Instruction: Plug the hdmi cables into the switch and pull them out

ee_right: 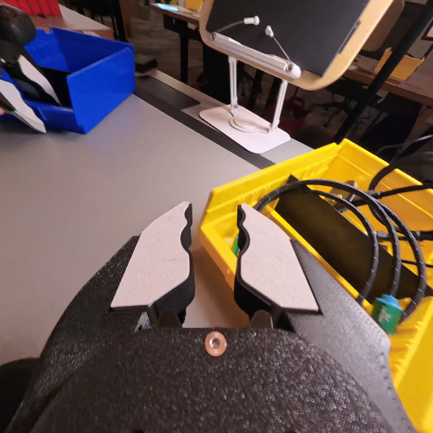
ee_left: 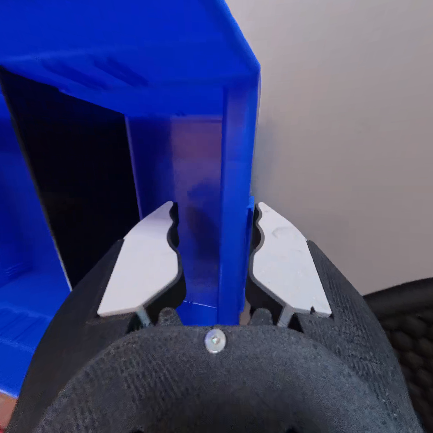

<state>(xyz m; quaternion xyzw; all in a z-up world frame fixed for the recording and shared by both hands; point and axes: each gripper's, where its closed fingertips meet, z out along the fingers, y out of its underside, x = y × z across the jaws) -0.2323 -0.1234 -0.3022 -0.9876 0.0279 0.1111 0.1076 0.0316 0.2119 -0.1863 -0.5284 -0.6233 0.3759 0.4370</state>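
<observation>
- The left hand-held gripper (ee_left: 215, 206) straddles the side wall of a blue bin (ee_left: 236, 210), one finger inside and one outside, both touching the plastic: it is pinching the wall
- The blue bin stands on a grey worktop (ee_right: 117, 199), at its far left in the right wrist view
- The right hand-held gripper (ee_right: 214, 206) hovers over the worktop with its jaws spread and nothing between them, at the near corner of a yellow bin (ee_right: 218, 248)
- Inside the yellow bin lie coiled black braided hdmi cables (ee_right: 375, 236), a long black block, and a green and blue plug (ee_right: 386, 314)
- A white stand (ee_right: 248, 126) holds a dark wood-edged board behind
</observation>
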